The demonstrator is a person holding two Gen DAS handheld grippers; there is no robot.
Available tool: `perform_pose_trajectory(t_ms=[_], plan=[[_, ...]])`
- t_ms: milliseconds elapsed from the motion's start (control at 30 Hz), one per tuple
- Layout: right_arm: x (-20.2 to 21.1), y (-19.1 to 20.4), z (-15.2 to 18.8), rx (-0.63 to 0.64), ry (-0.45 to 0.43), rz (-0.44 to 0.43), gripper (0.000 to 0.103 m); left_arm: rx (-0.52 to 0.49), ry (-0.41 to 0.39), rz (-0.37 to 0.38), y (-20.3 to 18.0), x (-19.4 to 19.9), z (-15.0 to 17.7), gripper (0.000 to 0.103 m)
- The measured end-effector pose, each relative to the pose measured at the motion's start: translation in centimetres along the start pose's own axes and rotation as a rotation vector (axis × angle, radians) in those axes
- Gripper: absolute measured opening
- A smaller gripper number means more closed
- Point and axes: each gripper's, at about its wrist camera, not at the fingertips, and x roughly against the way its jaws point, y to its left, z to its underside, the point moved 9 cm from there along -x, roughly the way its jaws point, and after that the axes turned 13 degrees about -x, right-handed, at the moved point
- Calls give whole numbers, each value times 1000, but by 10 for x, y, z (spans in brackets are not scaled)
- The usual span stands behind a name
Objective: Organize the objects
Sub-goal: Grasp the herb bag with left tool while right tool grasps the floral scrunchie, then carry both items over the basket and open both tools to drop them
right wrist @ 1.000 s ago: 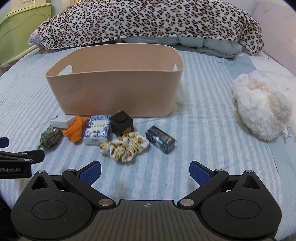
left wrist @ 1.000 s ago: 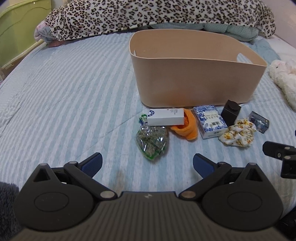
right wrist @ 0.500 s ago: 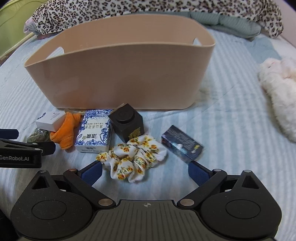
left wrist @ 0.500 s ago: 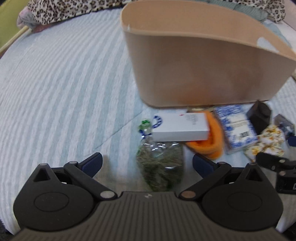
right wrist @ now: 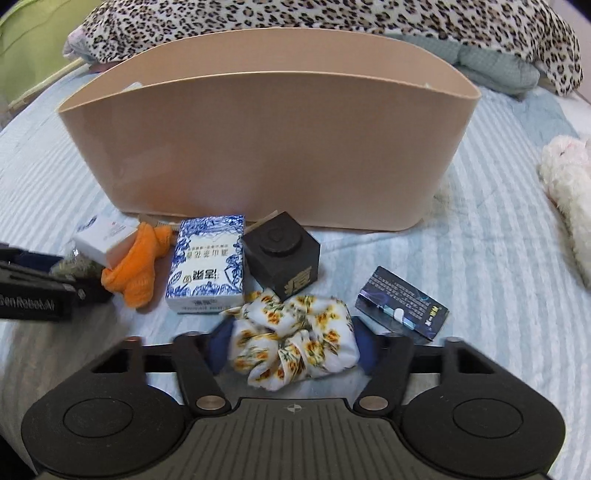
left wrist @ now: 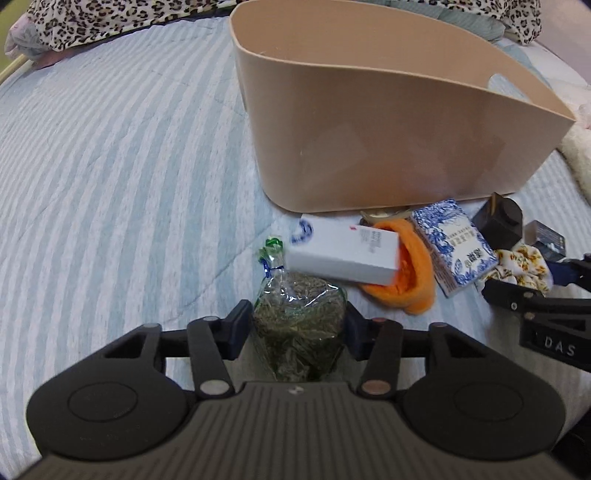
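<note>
A clear bag of dried green herbs (left wrist: pixel 299 321) lies on the striped bedcover between the fingers of my left gripper (left wrist: pixel 298 328). Its jaws are closing and the pads touch the bag's sides. My right gripper (right wrist: pixel 291 343) is closing too, its pads against a white scrunchie with yellow flowers (right wrist: pixel 295 332). Behind them a white box (left wrist: pixel 343 254) leans on an orange cloth (left wrist: pixel 413 273), beside a blue-and-white box (right wrist: pixel 207 266), a black cube (right wrist: pixel 284 254) and a small dark box (right wrist: pixel 402 306). A tan bin (right wrist: pixel 258 147) stands just beyond.
A leopard-print blanket (right wrist: pixel 332 18) is heaped at the head of the bed behind the bin. A white fluffy thing (right wrist: pixel 569 184) lies to the right. A green container (right wrist: pixel 22 55) stands off the bed at the far left. Bare striped bedcover (left wrist: pixel 110 184) stretches left.
Both grippers came down and forward toward the row of objects. Their jaws went from wide open to closed in around the herb bag and the scrunchie.
</note>
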Motion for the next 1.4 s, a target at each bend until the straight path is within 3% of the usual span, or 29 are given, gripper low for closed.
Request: perform_pose_trajectory(t_ms=[167,267,533,933,1067,1267,1400], plan=[[4,-4,17,-16,-10,-15,20,7,-7,-6,2,16,11,46],[6,-8,29,-29,-12,-24,15,3,-21,-18,3,30,11,46],[42,-7,23,-23,-98,-70,14,-29,-155,-49,-14,81,-25,46],[103,-12,-62,-18,-305,-114,14,-73,-334,-106,-17,124,-110,46],[102,-10,-91,-20,-340,-114,14,-90,-369,-140,-13,116,-139,46],[69,-7,-113,-27,-330,-116,14,-103,-339,-191,-10,72,-164,46],[39,-2,-118,9,-310,-78,14,-82,-314,-146,-13,46,-168,46]])
